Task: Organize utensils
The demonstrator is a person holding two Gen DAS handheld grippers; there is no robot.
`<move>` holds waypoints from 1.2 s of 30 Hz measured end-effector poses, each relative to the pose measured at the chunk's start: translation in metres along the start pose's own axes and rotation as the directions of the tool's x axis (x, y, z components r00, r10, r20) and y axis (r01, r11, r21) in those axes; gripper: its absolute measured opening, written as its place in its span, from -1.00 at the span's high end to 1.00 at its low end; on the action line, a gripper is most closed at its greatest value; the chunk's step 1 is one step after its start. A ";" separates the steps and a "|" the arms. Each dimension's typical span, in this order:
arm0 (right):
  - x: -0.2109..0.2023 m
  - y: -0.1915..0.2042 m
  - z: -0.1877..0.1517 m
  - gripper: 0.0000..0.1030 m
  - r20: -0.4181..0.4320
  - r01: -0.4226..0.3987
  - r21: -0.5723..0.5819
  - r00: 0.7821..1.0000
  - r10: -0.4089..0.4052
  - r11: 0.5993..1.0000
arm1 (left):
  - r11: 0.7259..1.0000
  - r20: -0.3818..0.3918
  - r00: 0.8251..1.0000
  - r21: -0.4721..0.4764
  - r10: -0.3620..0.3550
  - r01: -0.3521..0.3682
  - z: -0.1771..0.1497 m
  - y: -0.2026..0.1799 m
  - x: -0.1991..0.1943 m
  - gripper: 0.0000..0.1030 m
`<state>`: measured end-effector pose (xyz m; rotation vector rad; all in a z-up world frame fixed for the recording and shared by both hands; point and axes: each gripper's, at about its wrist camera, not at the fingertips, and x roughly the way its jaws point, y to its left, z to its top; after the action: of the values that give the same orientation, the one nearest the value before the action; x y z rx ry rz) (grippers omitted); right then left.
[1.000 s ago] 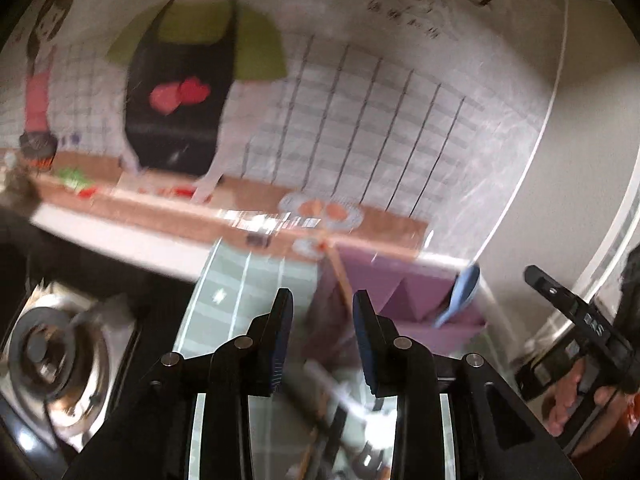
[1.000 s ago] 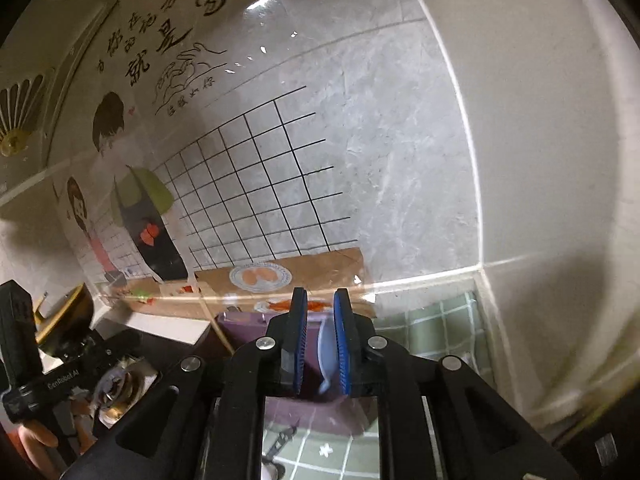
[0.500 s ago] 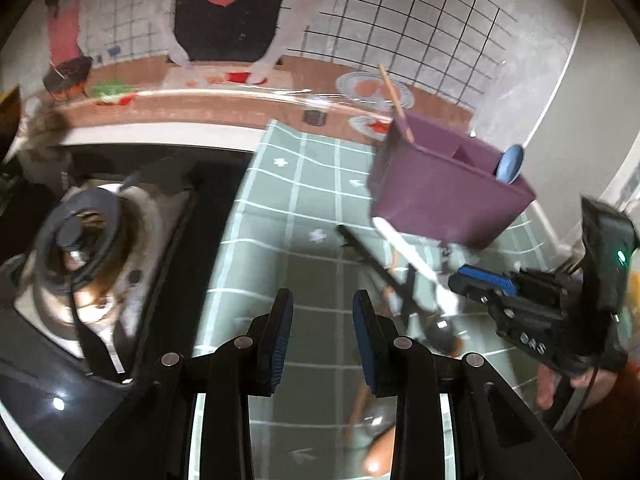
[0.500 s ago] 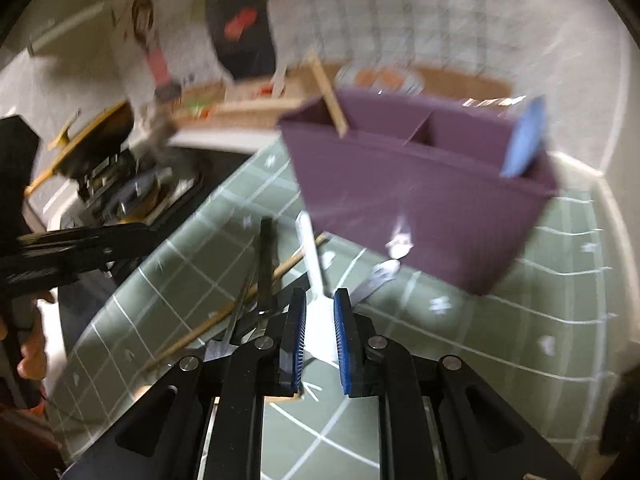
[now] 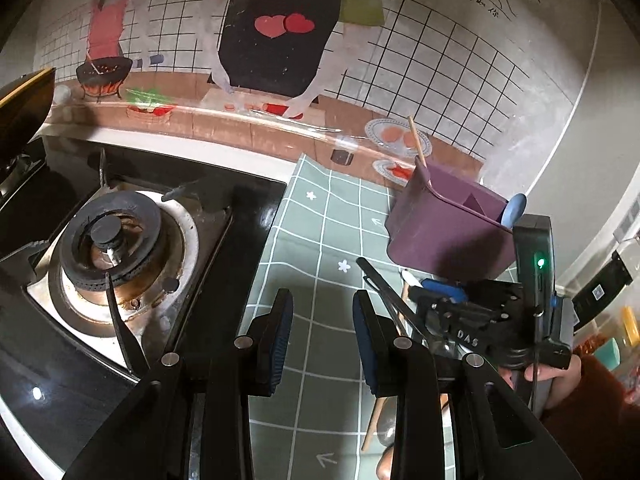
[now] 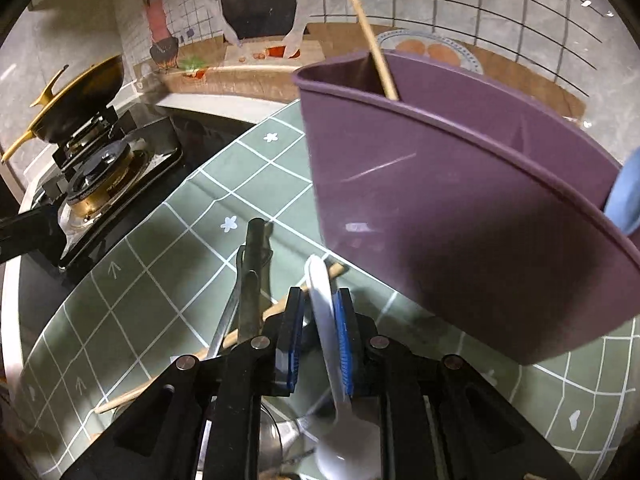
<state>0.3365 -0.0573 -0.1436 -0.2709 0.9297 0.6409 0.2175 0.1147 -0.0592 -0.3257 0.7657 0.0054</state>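
Observation:
A purple utensil holder [image 6: 460, 208] stands on the green checked mat [image 5: 320, 216], with a wooden chopstick [image 6: 372, 44] in its left compartment and a blue spoon [image 6: 624, 196] in its right one. In front of it lie a white spoon [image 6: 316, 272], a black-handled utensil [image 6: 254, 264], a loose chopstick [image 6: 160, 384] and a metal spoon [image 6: 276, 440]. My right gripper [image 6: 320, 293] straddles the white spoon's handle; its jaws are opening, and the handle rests against the right pad with a gap on the left. My left gripper [image 5: 322, 312] hovers open over bare mat, holding nothing.
A black gas hob with a burner [image 5: 108, 248] lies left of the mat, and a dark pan with gold handles [image 6: 80, 84] sits on the far burner. The illustrated tiled wall [image 5: 440, 60] runs behind. A hand [image 5: 560, 376] holds the right gripper body.
Both views have tipped down from the wall to the mat. The right gripper has dropped in front of the purple holder and now straddles the white spoon's handle. The left gripper has sunk lower.

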 end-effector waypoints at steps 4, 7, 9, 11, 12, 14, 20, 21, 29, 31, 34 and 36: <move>0.002 0.004 -0.002 0.66 0.003 0.022 -0.010 1.000 -0.022 1.000 | 1.000 -0.024 1.000 0.007 0.004 -0.004 -0.002 -0.002 0.008 0.37; -0.002 -0.002 -0.005 0.82 0.011 0.049 0.027 0.999 -0.049 0.998 | 1.000 -0.052 0.999 0.020 0.002 -0.001 -0.006 -0.007 0.018 0.37; -0.014 -0.010 -0.010 0.82 0.037 0.060 0.073 0.997 -0.063 0.996 | 1.000 -0.080 0.997 0.029 -0.004 0.006 -0.009 -0.012 0.026 0.37; -0.032 -0.019 -0.016 0.82 0.073 0.066 0.126 0.994 -0.076 0.990 | 0.999 -0.115 0.993 0.032 -0.019 0.023 -0.014 -0.018 0.036 0.37; -0.043 -0.023 -0.020 0.82 0.096 0.066 0.155 0.992 -0.081 0.986 | 0.999 -0.127 0.991 0.030 -0.027 0.031 -0.017 -0.021 0.039 0.37; -0.064 -0.031 -0.028 0.82 0.139 0.063 0.203 0.986 -0.092 0.977 | 0.998 -0.145 0.987 0.019 -0.064 0.067 -0.022 -0.029 0.044 0.37; -0.139 -0.051 -0.055 0.82 0.294 0.036 0.347 0.945 -0.145 0.937 | 0.962 -0.174 0.959 0.118 -0.226 0.248 -0.039 -0.081 0.044 0.37; -0.148 -0.054 -0.059 0.82 0.314 0.018 0.371 0.938 -0.144 0.929 | 0.956 -0.177 0.957 0.145 -0.228 0.255 -0.041 -0.090 0.045 0.37; -0.198 -0.065 -0.079 0.82 0.388 0.015 0.420 0.901 -0.194 0.908 | 0.915 -0.212 0.958 0.314 -0.192 0.253 -0.070 -0.133 0.042 0.38; -0.203 -0.067 -0.086 0.82 0.386 0.020 0.427 0.900 -0.203 0.904 | 0.908 -0.207 0.962 0.343 -0.175 0.239 -0.080 -0.133 0.035 0.38; -0.210 -0.067 -0.093 0.82 0.395 0.017 0.435 0.895 -0.207 0.900 | 0.925 -0.180 0.972 0.323 -0.148 0.200 -0.089 -0.121 0.029 0.38; -0.215 -0.066 -0.098 0.82 0.407 0.006 0.442 0.890 -0.206 0.897 | 0.933 -0.177 0.974 0.305 -0.141 0.191 -0.093 -0.116 0.028 0.38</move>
<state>0.2201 -0.2411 -0.0294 0.2192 0.5823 0.3520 0.1892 -0.0256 -0.1075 -0.0799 0.8734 -0.3054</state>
